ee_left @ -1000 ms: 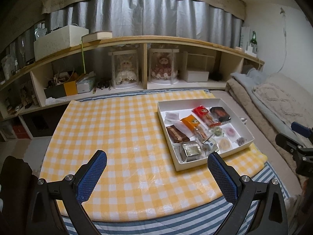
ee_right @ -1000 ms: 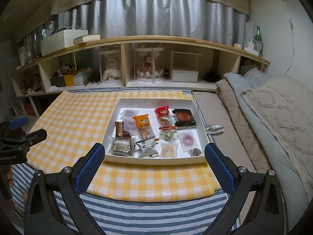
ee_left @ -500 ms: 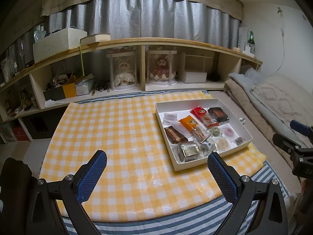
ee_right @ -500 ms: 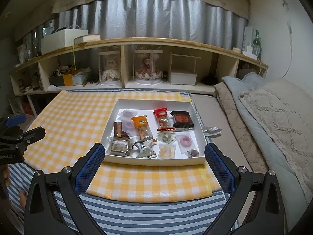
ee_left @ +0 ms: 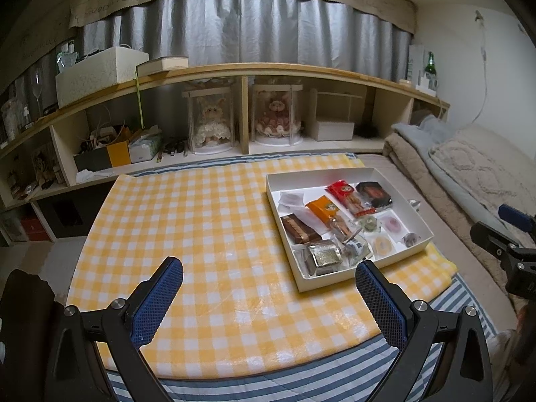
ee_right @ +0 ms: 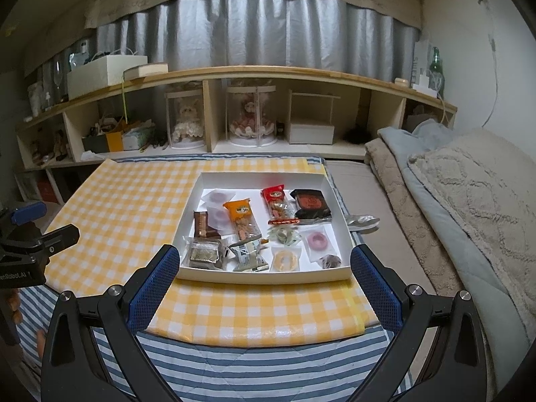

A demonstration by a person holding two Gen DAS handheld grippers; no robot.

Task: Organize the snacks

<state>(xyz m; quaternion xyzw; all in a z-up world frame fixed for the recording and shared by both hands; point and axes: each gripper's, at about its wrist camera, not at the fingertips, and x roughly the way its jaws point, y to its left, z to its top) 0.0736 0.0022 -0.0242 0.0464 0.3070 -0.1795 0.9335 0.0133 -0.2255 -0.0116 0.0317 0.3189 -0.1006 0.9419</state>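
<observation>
Left wrist view: left gripper [ee_left: 268,288] hovers over the yellow checked cloth [ee_left: 201,227], fingers spread wide, nothing between them. White tray [ee_left: 341,279] of snacks sits on the cloth's right part, ahead and right of the gripper. Inside: orange packet [ee_left: 323,207], red packet [ee_left: 345,191], brown bar [ee_left: 299,229], foil pack [ee_left: 325,255].

Right wrist view: right gripper [ee_right: 263,276] wide apart and empty, just short of the tray's [ee_right: 264,273] near wall. Dark packet [ee_right: 311,202] at the tray's far right, pink ring candy [ee_right: 318,239] near its right side. Silver wrapper [ee_right: 363,220] lies outside the tray, just beside its right wall.
</observation>
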